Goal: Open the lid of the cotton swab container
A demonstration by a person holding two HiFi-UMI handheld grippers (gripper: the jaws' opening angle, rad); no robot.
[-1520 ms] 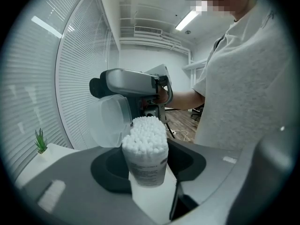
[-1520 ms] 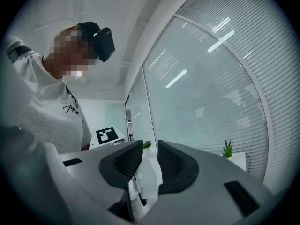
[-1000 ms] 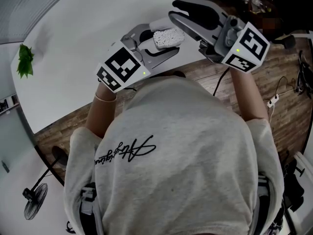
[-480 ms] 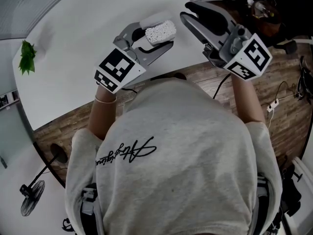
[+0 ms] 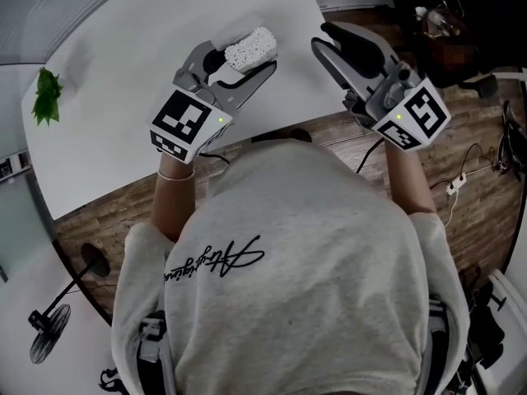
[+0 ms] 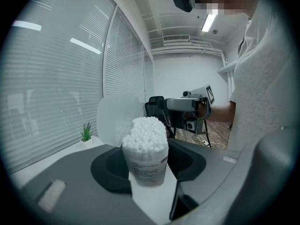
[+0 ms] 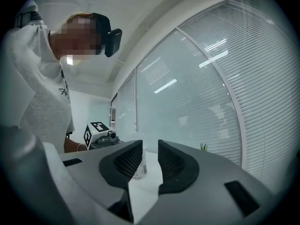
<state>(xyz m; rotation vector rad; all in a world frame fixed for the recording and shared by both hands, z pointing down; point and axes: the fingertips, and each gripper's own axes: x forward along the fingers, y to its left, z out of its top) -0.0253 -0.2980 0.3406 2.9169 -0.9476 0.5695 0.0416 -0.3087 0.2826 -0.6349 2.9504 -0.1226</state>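
Note:
My left gripper (image 5: 237,62) is shut on the clear cotton swab container (image 5: 249,48), held above the white table (image 5: 123,48). In the left gripper view the container (image 6: 146,150) stands upright between the jaws, packed with white swab heads. Its translucent lid (image 6: 115,121) is flipped open and leans back to the left. My right gripper (image 5: 326,38) hovers to the right of the container, apart from it. Its jaws stand a narrow gap apart with nothing between them (image 7: 150,161). The container (image 7: 140,165) shows beyond them.
A small green plant (image 5: 45,97) sits at the table's far left. The table's near edge runs diagonally over a wooden floor (image 5: 461,179). Dark chairs and equipment (image 5: 436,19) stand at the upper right. A cable and plug strip (image 5: 457,169) lie on the floor.
My left gripper has carried the container to the left, away from the right gripper. The right gripper has drawn back a little, so the two now stand apart.

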